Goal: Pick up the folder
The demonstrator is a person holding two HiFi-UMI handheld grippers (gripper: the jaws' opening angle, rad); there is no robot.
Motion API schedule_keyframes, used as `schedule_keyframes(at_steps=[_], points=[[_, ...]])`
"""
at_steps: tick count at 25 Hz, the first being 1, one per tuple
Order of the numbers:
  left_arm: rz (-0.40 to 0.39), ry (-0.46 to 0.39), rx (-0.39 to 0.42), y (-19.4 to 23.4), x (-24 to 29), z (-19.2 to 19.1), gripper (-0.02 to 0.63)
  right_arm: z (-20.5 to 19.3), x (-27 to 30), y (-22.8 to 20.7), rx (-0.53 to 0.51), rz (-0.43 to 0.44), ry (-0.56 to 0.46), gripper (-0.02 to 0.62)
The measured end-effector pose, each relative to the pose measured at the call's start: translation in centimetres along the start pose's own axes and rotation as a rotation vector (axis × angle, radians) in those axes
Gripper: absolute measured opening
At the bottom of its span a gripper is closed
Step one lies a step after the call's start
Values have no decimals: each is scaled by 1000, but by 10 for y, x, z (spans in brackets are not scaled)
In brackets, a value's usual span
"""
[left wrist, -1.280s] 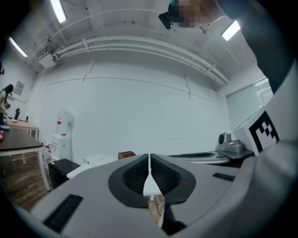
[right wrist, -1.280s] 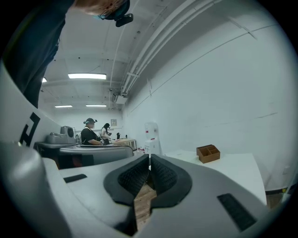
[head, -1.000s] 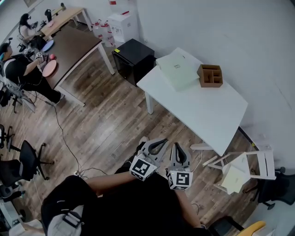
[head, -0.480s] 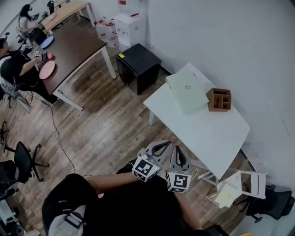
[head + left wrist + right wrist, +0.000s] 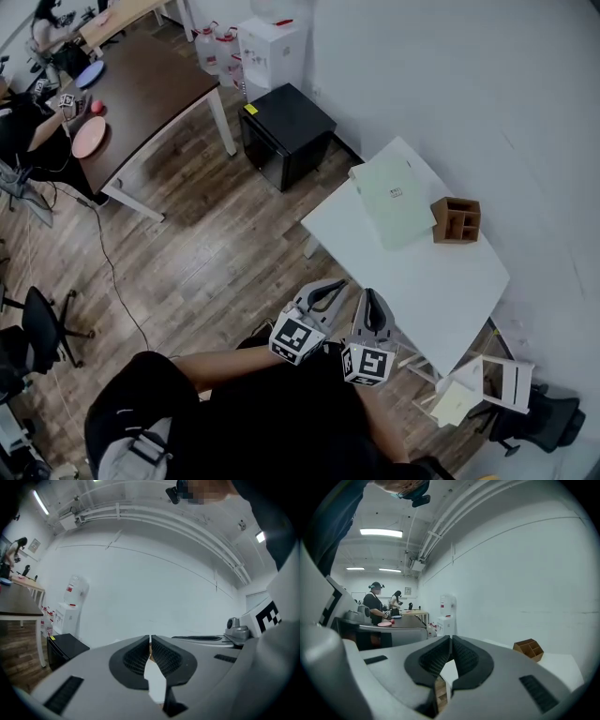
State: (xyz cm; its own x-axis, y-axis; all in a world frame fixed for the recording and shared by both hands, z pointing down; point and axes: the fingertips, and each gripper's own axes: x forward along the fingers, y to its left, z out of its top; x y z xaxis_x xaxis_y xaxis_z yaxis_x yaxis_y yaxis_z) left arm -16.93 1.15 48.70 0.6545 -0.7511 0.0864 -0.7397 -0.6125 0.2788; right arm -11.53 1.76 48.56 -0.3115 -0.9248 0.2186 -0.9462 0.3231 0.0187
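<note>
A pale green folder [image 5: 392,200] lies flat on the far left part of the white table [image 5: 431,281] in the head view. My left gripper [image 5: 333,289] and right gripper [image 5: 370,298] are held side by side close to my body, short of the table's near edge. Both are shut with nothing between the jaws. In the left gripper view the shut jaws point at the white wall; the folder is hidden behind them. The right gripper [image 5: 450,641] points along the table.
A brown wooden organizer box [image 5: 457,220] [image 5: 529,649] stands on the table right of the folder. A black cabinet [image 5: 287,131] sits left of the table, a white chair [image 5: 487,386] at its right. A dark table [image 5: 141,98] with people lies far left.
I have walked forward toward the white table: it and the folder have shifted right and nearer in the head view. Both grippers stayed shut and side by side.
</note>
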Motion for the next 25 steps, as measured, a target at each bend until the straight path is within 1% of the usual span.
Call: schedule_keyframes(at_steps=[5,9,14,16,20,25], points=[[10,18,-1,19,1,0,25,-1,16,1,23,-4,8,35],[-4,36,0,25,5,-7,25,-8,26,2,39,4,20,35],[37,36,-14,48,11,-5,25,-10,43,5,40,33,17,35],[51,43,-10,56,18,-3,25,-8,49,-4,45,24,8,35],[53,54,-6,67,37,-4,25,-12,64,-28,64,-11,8,35],[47,87,26,78,68,-2,25,-18,86,-47,100,-32,19,35]])
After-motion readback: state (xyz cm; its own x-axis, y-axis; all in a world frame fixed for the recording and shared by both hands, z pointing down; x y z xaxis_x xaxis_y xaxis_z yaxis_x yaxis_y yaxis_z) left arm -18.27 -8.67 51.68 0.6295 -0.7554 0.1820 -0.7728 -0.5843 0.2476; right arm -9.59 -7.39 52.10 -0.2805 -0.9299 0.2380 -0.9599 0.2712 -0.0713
